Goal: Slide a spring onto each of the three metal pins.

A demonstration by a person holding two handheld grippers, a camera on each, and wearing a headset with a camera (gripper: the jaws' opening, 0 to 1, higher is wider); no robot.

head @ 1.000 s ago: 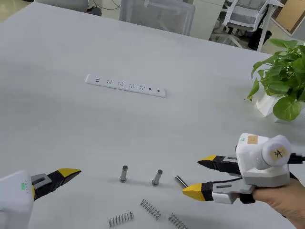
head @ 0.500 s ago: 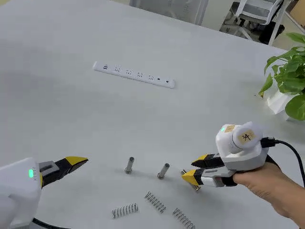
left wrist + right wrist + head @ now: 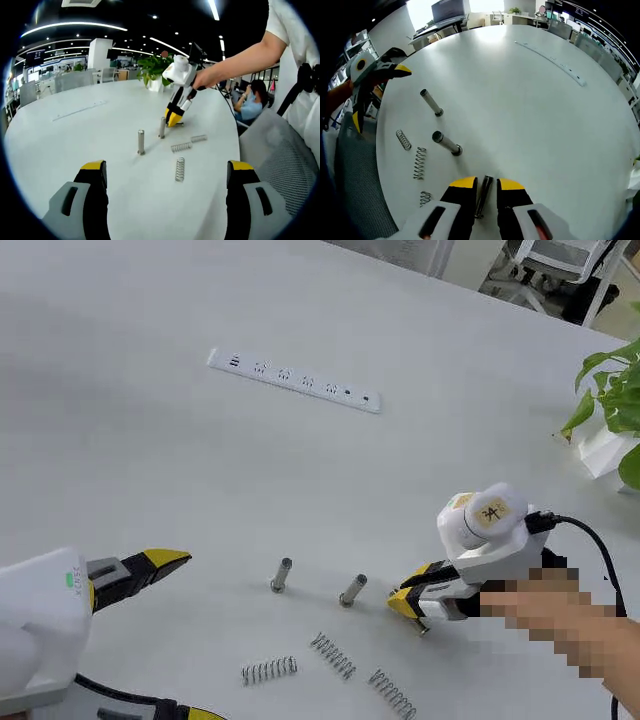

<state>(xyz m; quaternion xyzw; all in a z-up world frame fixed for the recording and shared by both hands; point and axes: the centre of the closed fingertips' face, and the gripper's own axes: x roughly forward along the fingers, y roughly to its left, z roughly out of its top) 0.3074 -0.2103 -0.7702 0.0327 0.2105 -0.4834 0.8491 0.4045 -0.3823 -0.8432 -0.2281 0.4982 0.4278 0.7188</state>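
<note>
A: Location: open office. Surface: pale grey table, matt and wide. Entries?
B: Item one: metal pins, three. Two stand upright on their wider ends, near each other: first pin, second pin. The third pin lies low on the table, it seems, between the jaws of the right gripper.
A: Right jaw state?
B: Drawn in close on either side of that pin. Whether the pads already bite, I cannot tell. Left gripper: jaws wide apart, holding nothing, well to the left of the pins.
A: Item two?
B: Springs, three, loose, lying just in front of the pins: left spring, middle spring, right spring. None is on a pin.
A: Handling?
B: Pins: likely stiff, smooth, apt to roll or tip; take mid-shaft. Springs: likely light, soft, apt to squash or flick away; pinch gently at an end coil, bore left free.
A: Surroundings?
B: Power strip further back, potted plant at the right edge, office chairs beyond
</note>
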